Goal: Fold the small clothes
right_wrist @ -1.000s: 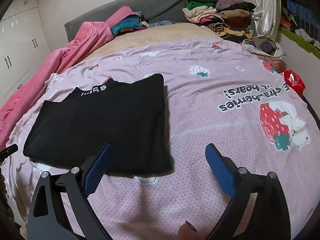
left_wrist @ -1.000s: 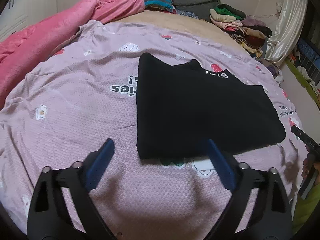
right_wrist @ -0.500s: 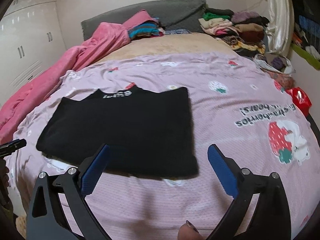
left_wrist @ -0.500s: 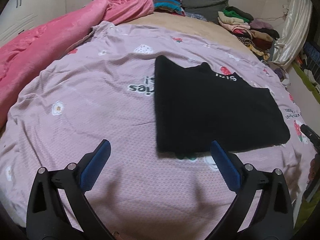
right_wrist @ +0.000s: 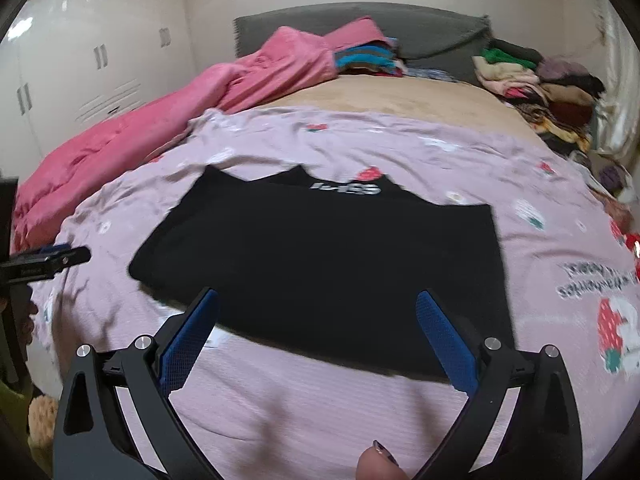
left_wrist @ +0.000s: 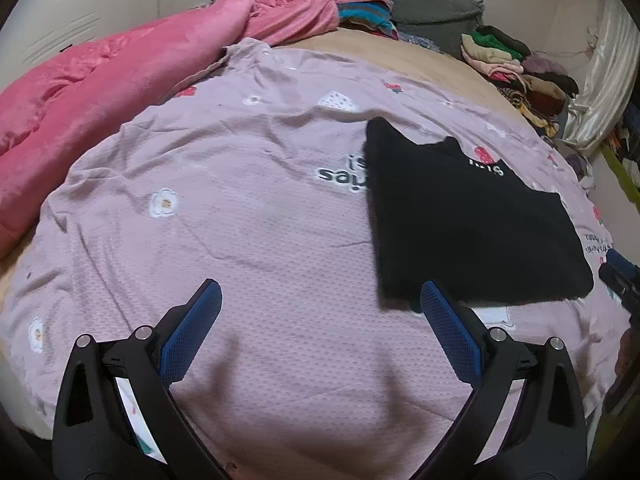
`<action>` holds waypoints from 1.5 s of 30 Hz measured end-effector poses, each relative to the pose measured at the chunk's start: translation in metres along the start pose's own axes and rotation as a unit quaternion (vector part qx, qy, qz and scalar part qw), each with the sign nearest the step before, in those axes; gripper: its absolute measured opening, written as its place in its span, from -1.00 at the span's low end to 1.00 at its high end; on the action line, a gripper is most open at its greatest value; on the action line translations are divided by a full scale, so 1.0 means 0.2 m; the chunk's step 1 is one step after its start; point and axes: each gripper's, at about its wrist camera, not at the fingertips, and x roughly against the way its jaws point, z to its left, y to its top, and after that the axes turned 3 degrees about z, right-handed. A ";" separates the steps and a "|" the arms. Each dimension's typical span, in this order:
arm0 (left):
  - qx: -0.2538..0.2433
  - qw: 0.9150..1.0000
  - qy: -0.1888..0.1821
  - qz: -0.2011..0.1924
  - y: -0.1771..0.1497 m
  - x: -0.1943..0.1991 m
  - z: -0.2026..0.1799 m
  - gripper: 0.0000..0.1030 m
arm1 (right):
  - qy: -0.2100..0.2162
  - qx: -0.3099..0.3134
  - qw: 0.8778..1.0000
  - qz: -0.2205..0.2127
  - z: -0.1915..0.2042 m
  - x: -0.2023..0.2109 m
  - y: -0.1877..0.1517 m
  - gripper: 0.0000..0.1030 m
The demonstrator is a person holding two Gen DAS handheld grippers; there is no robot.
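Observation:
A black garment (left_wrist: 464, 220) with white lettering at its collar lies folded into a flat rectangle on the pink printed bedsheet (left_wrist: 248, 216). It also shows in the right wrist view (right_wrist: 328, 256). My left gripper (left_wrist: 320, 296) is open and empty, hovering over the sheet to the left of the garment's near corner. My right gripper (right_wrist: 318, 300) is open and empty, above the garment's near edge. The left gripper's tip (right_wrist: 52, 260) shows at the left edge of the right wrist view.
A pink duvet (left_wrist: 104, 80) is bunched along the left side of the bed. A stack of folded clothes (left_wrist: 516, 68) sits at the far right by the grey headboard (right_wrist: 400, 28). White wardrobes (right_wrist: 80, 60) stand at the left wall.
Both grippers have pulled back and swung left. The garment now sits further right in the left wrist view and centred in the right wrist view. Both stay open.

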 end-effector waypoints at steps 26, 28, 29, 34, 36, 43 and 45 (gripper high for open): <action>-0.011 0.999 0.034 0.002 0.20 -0.10 0.11 0.81 | 0.065 0.136 0.988 0.038 0.64 -0.33 0.03 0.91; -0.014 0.999 0.034 0.003 0.22 -0.12 0.10 0.81 | 0.062 0.143 0.987 0.043 0.65 -0.36 0.02 0.91; -0.015 0.999 0.034 0.005 0.23 -0.14 0.10 0.81 | 0.060 0.146 0.986 0.044 0.66 -0.37 0.02 0.91; -0.025 0.999 0.028 0.012 0.29 -0.22 0.04 0.81 | 0.037 0.172 0.983 0.055 0.69 -0.45 -0.01 0.91; -0.032 0.999 0.027 0.014 0.31 -0.25 0.02 0.81 | 0.023 0.188 0.980 0.056 0.71 -0.49 -0.02 0.91; -0.048 0.998 0.021 0.027 0.39 -0.36 -0.08 0.81 | -0.069 0.245 0.965 0.056 0.77 -0.63 -0.06 0.91; -0.053 0.998 0.021 0.029 0.41 -0.39 -0.10 0.81 | -0.077 0.252 0.963 0.054 0.77 -0.67 -0.06 0.91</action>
